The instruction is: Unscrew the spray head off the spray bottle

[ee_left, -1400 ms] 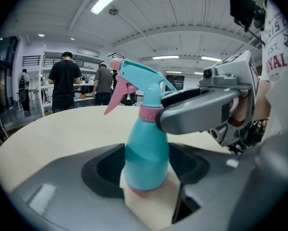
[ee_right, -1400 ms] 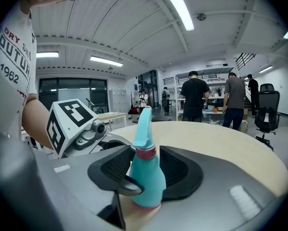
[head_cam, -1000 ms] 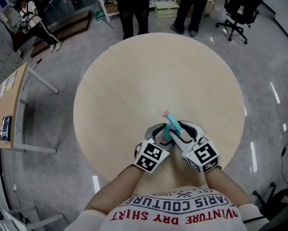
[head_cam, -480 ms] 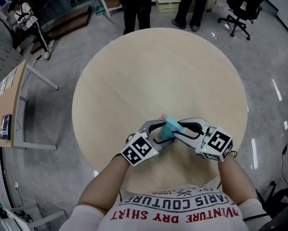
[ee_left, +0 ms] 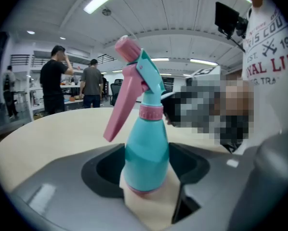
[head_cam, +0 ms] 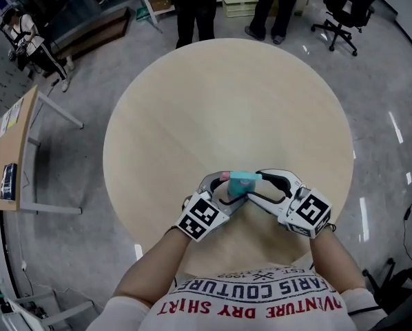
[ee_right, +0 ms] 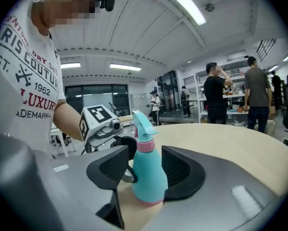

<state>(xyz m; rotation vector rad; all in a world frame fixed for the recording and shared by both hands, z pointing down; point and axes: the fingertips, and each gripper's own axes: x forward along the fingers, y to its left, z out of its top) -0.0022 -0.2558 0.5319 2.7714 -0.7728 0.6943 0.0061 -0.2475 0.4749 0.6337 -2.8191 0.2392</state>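
A teal spray bottle [head_cam: 242, 180] with a pink collar and pink trigger stands upright near the front edge of the round wooden table [head_cam: 227, 95]. My left gripper [head_cam: 223, 187] holds the bottle body [ee_left: 146, 153] between its pads and is shut on it. The spray head [ee_left: 134, 76] rises above the jaws. My right gripper [head_cam: 259, 183] comes in from the right. Its jaws have just been opening and stand open on either side of the bottle [ee_right: 146, 177]. The left gripper's marker cube [ee_right: 98, 119] shows behind the bottle.
People stand beyond the table's far edge [head_cam: 192, 12]. A black office chair [head_cam: 344, 5] is at the back right, and a small wooden desk [head_cam: 13, 150] is on the left. The table top beyond the bottle is bare wood.
The spray head's pink tip has swung to the left and lies flatter in the head view. Both hands have spread apart since a second ago; the bottle stays in place.
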